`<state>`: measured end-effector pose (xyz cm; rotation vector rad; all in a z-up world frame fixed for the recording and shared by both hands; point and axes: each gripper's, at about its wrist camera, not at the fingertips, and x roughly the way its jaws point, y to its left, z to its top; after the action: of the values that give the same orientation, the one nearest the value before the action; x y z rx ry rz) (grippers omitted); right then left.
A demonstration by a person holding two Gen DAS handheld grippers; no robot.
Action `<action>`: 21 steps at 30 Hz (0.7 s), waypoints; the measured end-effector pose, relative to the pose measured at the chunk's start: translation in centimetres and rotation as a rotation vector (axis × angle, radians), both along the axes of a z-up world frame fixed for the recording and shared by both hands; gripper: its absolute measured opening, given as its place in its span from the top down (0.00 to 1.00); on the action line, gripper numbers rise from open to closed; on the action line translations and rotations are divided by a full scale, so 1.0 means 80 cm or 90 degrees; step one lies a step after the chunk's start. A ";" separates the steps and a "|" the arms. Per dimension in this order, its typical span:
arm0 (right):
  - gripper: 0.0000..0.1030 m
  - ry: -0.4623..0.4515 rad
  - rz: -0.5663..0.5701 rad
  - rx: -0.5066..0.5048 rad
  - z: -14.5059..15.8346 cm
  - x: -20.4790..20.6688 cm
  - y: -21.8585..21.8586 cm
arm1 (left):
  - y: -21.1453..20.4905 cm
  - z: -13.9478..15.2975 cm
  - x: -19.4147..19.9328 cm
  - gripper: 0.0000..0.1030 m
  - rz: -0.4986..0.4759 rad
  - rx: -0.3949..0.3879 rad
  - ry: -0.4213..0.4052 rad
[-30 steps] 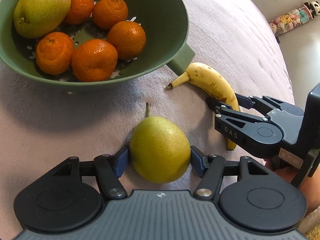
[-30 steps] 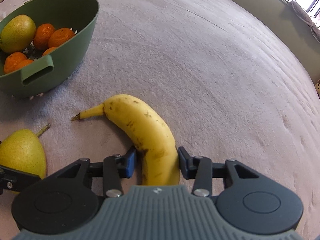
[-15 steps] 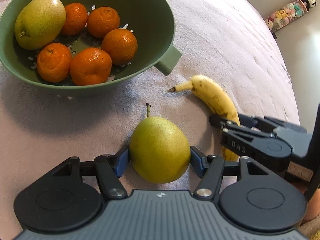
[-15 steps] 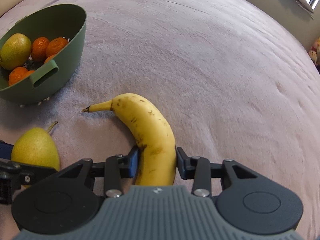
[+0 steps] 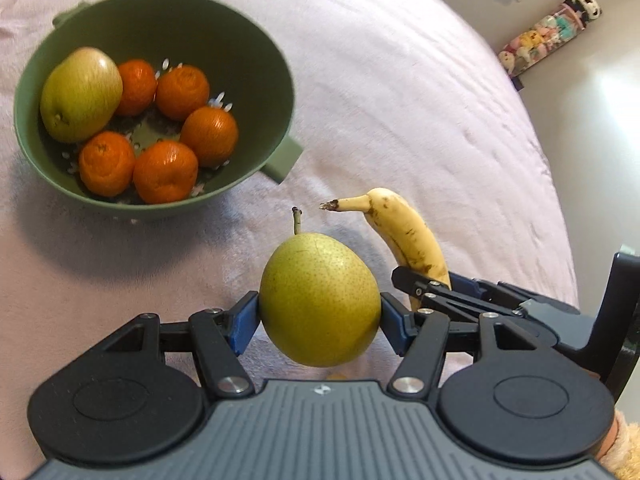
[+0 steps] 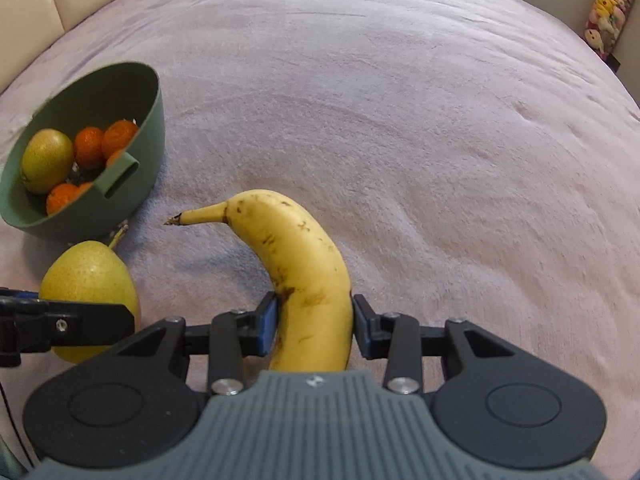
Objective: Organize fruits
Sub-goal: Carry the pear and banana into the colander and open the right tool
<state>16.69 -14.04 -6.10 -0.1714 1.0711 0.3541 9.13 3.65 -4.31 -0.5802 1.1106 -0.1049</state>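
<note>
Pear [image 5: 319, 298] clamped in our left claw [image 5: 320, 316], banana [image 6: 308, 280] in right claw [image 6: 314, 320]; we carry both; next, release over bowl [image 5: 256, 60].

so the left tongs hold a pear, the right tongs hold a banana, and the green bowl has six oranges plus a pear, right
Almost: the green bowl has five oranges, not six, beside its pear, as the left wrist view shows. The rest stands.

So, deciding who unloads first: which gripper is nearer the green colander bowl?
Left. The left gripper, holding a pear, faces the bowl; the right gripper holds the banana farther off.
</note>
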 end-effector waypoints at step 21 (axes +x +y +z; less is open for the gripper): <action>0.65 -0.088 0.042 0.088 0.098 -0.023 0.039 | 0.063 0.074 0.000 0.30 0.081 0.001 -0.114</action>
<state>14.87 -10.89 1.73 -0.1063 0.9022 0.4673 9.10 8.66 1.61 -0.6265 0.8981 -0.0454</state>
